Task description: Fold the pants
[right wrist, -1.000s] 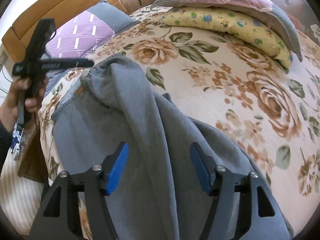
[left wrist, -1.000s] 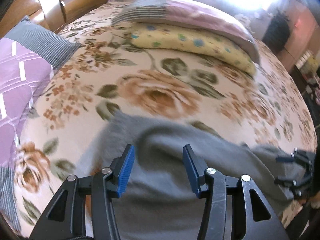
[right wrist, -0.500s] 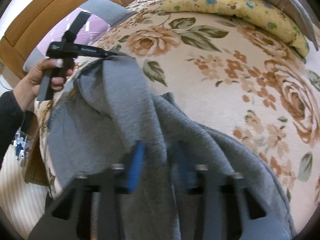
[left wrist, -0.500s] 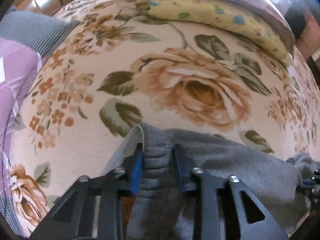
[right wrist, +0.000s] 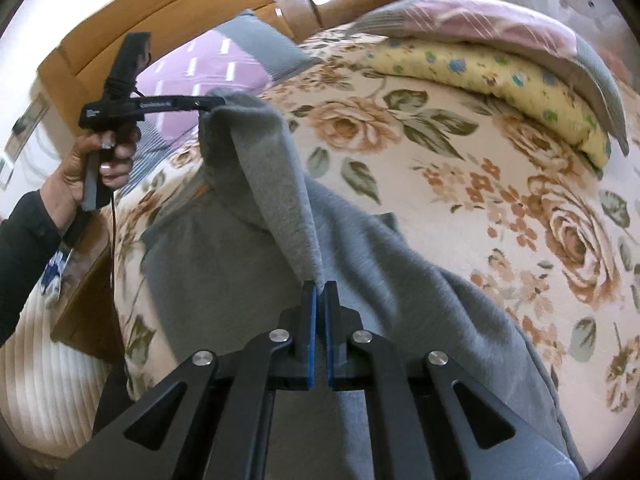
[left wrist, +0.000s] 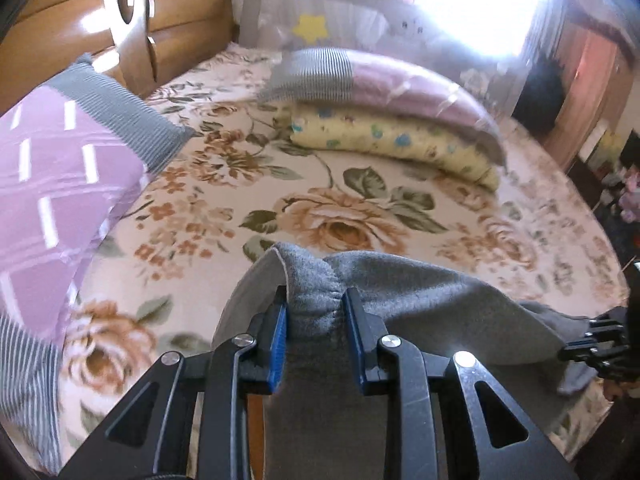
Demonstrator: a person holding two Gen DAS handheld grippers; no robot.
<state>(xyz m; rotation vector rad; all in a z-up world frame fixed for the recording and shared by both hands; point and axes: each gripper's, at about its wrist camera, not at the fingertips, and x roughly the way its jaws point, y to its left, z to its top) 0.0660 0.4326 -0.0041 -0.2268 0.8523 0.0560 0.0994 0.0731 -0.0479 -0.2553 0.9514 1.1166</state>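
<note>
The left gripper [left wrist: 314, 312] clamps a bunched, ribbed corner of the grey pants [left wrist: 420, 292]; the right gripper [right wrist: 320, 292] pinches a thin fold of the same cloth, which is lifted above the floral bedspread [right wrist: 460, 168]. A purple pillow [left wrist: 52, 184] lies to the left, folded quilts [left wrist: 400, 120] beyond. The left hand [right wrist: 84, 168] grips its handle beside the headboard [right wrist: 192, 12]. Open bedspread lies ahead.

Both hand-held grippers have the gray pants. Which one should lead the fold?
Probably the left hand-held gripper: it pinches the bunched end of the pants, lifted off the bedspread. The right hand-held gripper clamps an edge.
</note>
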